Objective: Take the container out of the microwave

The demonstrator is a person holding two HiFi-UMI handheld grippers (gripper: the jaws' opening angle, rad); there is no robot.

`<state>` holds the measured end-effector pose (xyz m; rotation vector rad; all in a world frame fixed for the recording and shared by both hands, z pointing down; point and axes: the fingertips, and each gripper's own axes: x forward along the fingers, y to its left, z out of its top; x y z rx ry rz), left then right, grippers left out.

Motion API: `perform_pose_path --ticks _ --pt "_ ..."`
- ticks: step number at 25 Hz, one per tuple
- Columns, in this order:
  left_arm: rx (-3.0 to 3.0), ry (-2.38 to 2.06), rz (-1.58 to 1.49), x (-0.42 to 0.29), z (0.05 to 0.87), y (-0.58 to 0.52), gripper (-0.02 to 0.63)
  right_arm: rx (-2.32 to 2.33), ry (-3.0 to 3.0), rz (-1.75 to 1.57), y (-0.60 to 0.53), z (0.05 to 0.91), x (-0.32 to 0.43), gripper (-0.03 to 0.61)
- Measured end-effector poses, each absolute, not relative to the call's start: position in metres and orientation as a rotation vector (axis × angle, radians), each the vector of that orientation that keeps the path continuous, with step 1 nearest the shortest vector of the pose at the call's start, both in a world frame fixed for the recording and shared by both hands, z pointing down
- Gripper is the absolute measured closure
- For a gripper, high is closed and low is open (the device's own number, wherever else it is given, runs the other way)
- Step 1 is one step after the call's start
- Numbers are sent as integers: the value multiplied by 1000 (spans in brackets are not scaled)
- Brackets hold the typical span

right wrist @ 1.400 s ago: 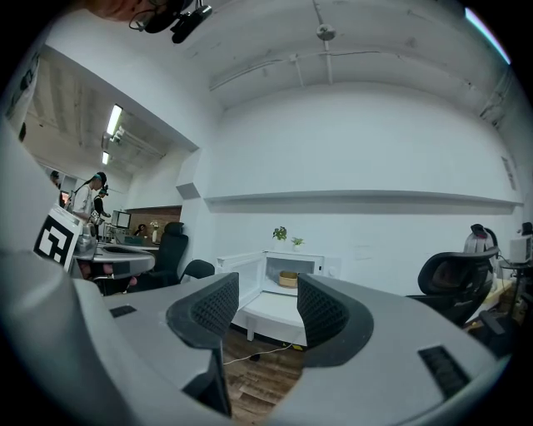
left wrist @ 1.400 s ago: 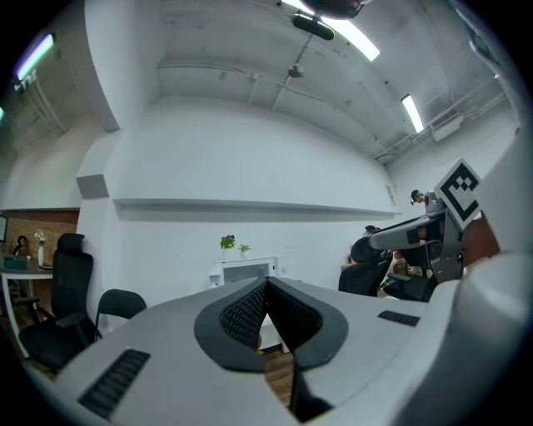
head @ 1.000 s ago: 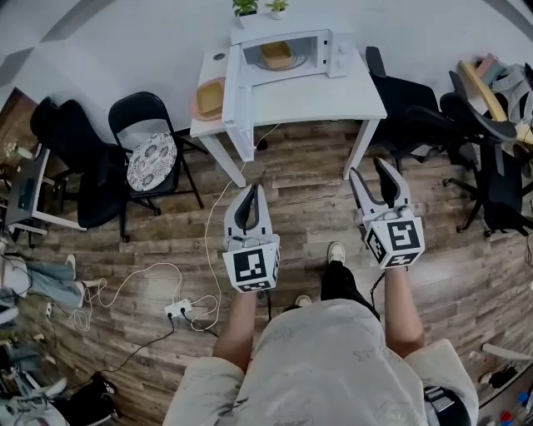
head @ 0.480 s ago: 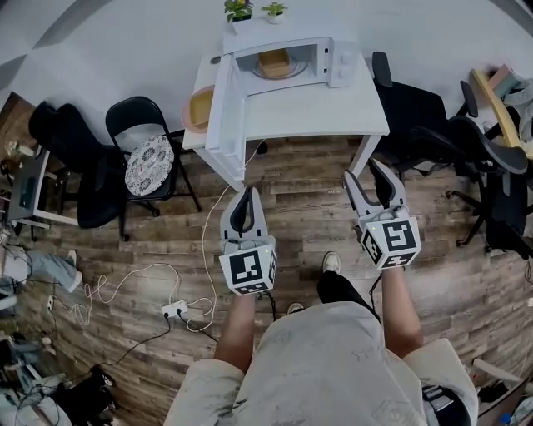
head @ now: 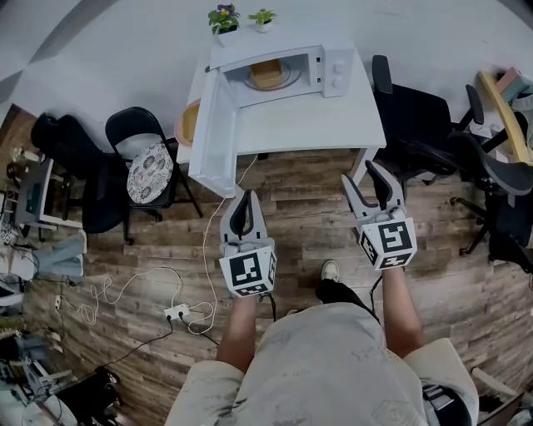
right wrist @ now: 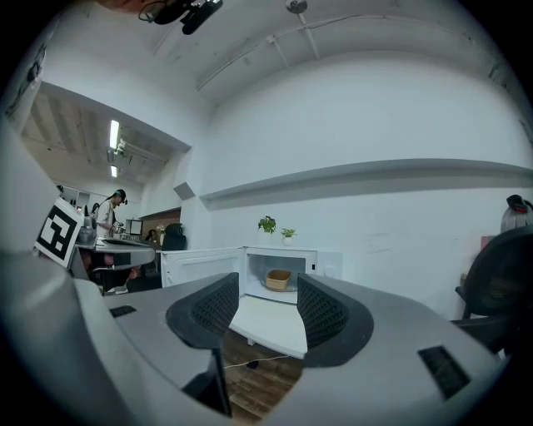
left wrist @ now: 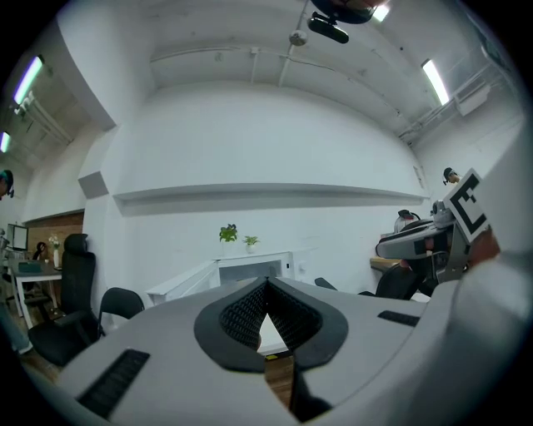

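A white microwave [head: 283, 66] stands on a white table [head: 316, 121], its door [head: 212, 137] swung wide open to the left. Inside sits a tan container [head: 266, 73], which the right gripper view shows through the jaws as the container [right wrist: 278, 279]. Both grippers hang over the wooden floor, short of the table's front edge. My left gripper [head: 244, 196] is shut with nothing in it, its pads meeting at the left gripper [left wrist: 266, 287]. My right gripper [head: 367, 173] is open and empty, with a clear gap at the right gripper [right wrist: 265, 293].
Two small potted plants [head: 223, 17] stand on the microwave. A black chair with a patterned cushion [head: 150, 162] is to the left of the table, and black office chairs [head: 420, 116] crowd its right side. A power strip with cables [head: 179, 312] lies on the floor at left.
The table and microwave have drawn closer and shifted slightly left in the head view. The open door looms larger. Both grippers keep their poses and states.
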<state>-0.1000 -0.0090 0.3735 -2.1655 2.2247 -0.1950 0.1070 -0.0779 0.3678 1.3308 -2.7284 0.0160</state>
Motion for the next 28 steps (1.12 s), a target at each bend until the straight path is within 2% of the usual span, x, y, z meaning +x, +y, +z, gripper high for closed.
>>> perform_pose_path --ticks 28 --pt "-1999 2329 -292 -60 361 -116 606 1204 -2872 161 -201 378 142 359"
